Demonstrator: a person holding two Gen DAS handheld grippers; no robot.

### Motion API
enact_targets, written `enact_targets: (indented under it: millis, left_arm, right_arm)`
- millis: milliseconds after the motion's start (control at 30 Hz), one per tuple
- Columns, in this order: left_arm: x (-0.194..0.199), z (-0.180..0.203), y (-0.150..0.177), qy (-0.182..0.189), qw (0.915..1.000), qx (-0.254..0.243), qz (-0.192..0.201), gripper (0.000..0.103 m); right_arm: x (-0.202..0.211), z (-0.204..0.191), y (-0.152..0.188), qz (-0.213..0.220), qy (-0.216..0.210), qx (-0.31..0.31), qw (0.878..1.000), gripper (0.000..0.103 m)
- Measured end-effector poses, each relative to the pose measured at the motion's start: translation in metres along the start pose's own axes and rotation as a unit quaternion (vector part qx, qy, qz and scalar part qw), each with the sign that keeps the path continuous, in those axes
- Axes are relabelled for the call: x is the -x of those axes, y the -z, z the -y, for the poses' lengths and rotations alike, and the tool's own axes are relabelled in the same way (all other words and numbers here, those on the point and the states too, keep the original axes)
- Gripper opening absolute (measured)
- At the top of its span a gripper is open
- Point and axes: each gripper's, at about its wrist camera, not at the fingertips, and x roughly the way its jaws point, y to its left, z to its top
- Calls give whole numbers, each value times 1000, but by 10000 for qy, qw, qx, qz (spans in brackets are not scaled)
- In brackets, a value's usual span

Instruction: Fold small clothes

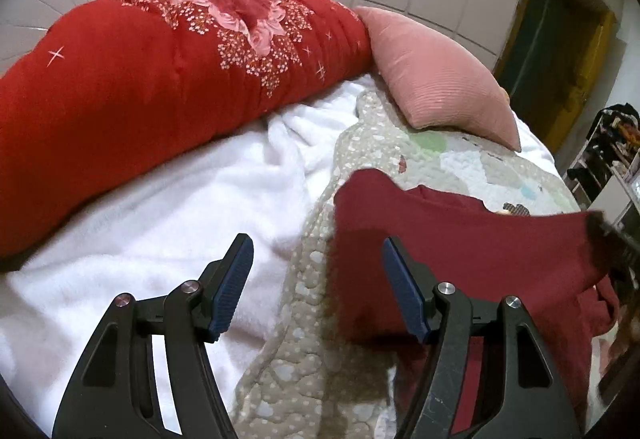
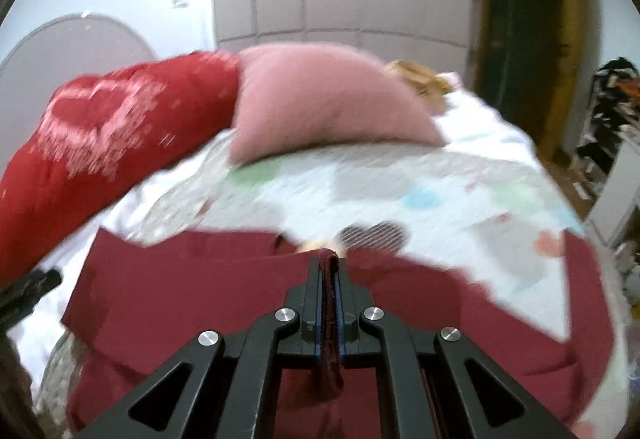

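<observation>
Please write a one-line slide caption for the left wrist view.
Open left gripper hovers above the bed beside the dark red garment, near a pink pillow.

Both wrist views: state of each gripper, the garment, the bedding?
left gripper: open, holding nothing, above the bed.
right gripper: shut on a fold of the dark red garment.
dark red garment: partly lifted, rest lying on the quilt.
patterned quilt: spread on the bed, wrinkled at its edge.
pink pillow: resting on the quilt.
red blanket: bunched up.

free: white blanket (image 1: 168, 207) | blocked: red quilt (image 1: 120, 87), pink pillow (image 1: 436, 79)
</observation>
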Motion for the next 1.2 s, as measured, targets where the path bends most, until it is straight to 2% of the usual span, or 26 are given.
enact_targets:
  millis: [100, 267, 333, 433, 567, 633, 700, 767, 833, 933, 1000, 1067, 1200]
  left_arm:
    - [-8, 6, 3, -44, 9998, -95, -139, 67]
    - [-14, 19, 5, -25, 9994, -257, -239, 67]
    - [-13, 27, 5, -35, 9990, -396, -204, 67]
    - [-23, 41, 6, -65, 9974, -624, -355, 67]
    - [-39, 58, 13, -86, 9939, -926, -588, 67]
    - [-47, 64, 18, -151, 9914, -1084, -717, 67]
    - [-52, 66, 21, -213, 9901, -1148, -779, 67]
    - [-54, 65, 22, -207, 9903, -1114, -806, 67]
    - [-58, 65, 24, -212, 9901, -1083, -870, 67]
    - [-62, 65, 26, -232, 9898, -1052, -930, 67]
    - [-61, 64, 27, -227, 9900, -1016, -952, 67]
    - [-57, 64, 26, -228, 9902, -996, -954, 67]
    - [-38, 69, 21, -282, 9909, -1078, -756, 67]
  right_arm:
    - [2, 30, -6, -20, 513, -57, 9987, 4]
    - [-32, 65, 18, -616, 899, -223, 9938, 4]
    - [-40, 68, 23, -734, 903, -168, 9931, 4]
    - [-49, 72, 26, -764, 951, -168, 9924, 5]
    - [-67, 86, 40, -1453, 857, -480, 9845, 13]
    - [-56, 90, 45, -1392, 931, -531, 9844, 24]
    - [-43, 92, 47, -1244, 1082, -572, 9846, 28]
    - [-24, 95, 47, -988, 1055, -710, 9870, 28]
    - [-16, 91, 48, -848, 838, -722, 9902, 28]
    - [-25, 65, 59, -1062, 480, -148, 9931, 28]
    - [-39, 57, 70, -1231, 552, 29, 9909, 28]
    - [-45, 55, 75, -1124, 613, 73, 9917, 28]
    - [-31, 56, 70, -1171, 631, -55, 9911, 28]
